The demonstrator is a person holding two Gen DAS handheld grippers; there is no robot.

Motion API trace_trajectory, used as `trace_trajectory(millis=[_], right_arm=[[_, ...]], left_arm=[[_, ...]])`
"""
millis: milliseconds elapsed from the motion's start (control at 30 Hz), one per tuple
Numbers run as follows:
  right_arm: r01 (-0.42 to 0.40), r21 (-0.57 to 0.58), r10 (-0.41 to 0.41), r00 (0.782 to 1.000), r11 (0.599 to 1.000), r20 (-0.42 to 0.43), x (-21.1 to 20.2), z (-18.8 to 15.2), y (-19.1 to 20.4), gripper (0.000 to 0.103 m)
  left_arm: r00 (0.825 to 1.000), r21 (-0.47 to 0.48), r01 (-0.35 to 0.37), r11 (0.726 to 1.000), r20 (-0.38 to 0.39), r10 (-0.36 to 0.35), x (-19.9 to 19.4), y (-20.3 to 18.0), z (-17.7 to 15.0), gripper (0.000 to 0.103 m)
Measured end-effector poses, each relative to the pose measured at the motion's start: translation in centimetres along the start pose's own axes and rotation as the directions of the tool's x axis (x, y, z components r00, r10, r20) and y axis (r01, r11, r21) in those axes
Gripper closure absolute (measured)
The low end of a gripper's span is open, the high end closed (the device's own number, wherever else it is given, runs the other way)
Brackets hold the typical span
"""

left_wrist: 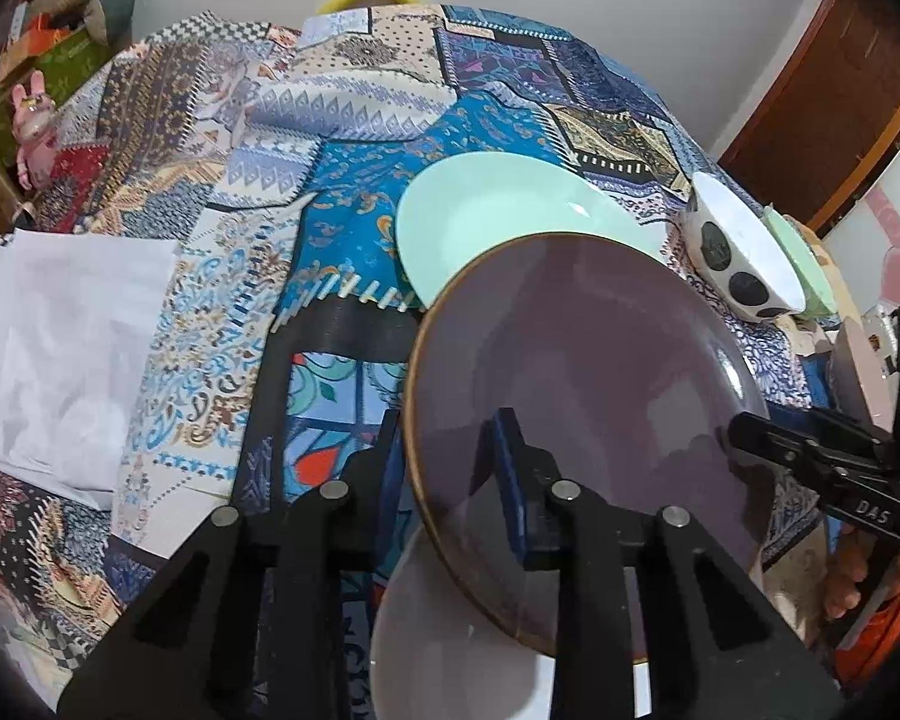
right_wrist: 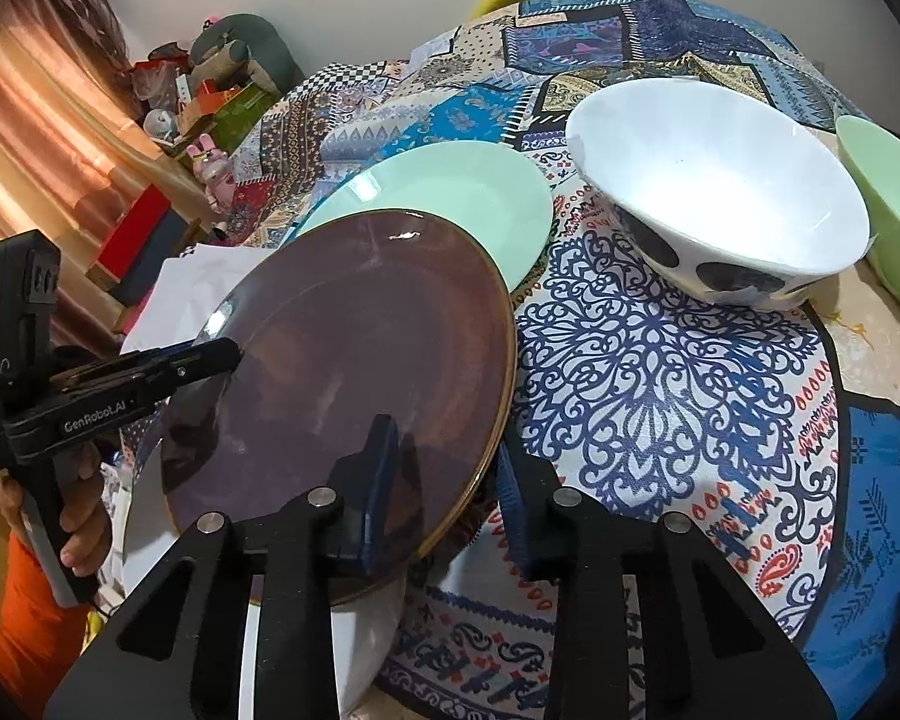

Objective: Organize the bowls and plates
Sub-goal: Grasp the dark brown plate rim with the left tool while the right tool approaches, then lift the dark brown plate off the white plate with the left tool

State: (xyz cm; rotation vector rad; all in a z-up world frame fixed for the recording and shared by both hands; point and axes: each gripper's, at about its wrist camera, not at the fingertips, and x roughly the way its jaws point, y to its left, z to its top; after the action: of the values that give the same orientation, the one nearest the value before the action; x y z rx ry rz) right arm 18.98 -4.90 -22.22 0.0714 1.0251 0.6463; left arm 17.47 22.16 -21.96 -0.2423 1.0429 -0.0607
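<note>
Gripped round, glossy purple-brown ceramic plate [left_wrist: 582, 396] by opposite rims, both grippers' fingers clamped there; looked rigid, slippery, breakable.

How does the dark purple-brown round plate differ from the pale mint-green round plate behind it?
The dark purple-brown plate is tilted, lifted at its rim by both grippers; the mint-green plate lies flat on the patterned cloth. The dark plate has a thin golden-brown rim; the mint one is one plain colour. Both are round, glossy and empty.

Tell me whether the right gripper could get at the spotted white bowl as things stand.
Probably not yet: the right gripper is shut on the purple plate. The spotted white bowl itself sits uncovered beyond it.
</note>
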Motion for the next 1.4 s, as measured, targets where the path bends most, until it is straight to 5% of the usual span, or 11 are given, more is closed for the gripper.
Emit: trace_trajectory(millis=[500,1400], right_arm=[[0.004,0.034,-0.005,0.999,0.999,0.039,-1.9,-0.6,-0.7,0.074],[0.004,-0.015,-0.002,0.987,1.0,0.159,-11.8,-4.4,-3.2,0.074]], left_arm=[[0.997,0.071,-0.059,0.996,0.047,0.056,-1.4,-2.5,-1.0,0.073],[0.993,0.105,-0.002,0.994,0.118,-0.011,-8.6,-11.5,-5.1,0.073]])
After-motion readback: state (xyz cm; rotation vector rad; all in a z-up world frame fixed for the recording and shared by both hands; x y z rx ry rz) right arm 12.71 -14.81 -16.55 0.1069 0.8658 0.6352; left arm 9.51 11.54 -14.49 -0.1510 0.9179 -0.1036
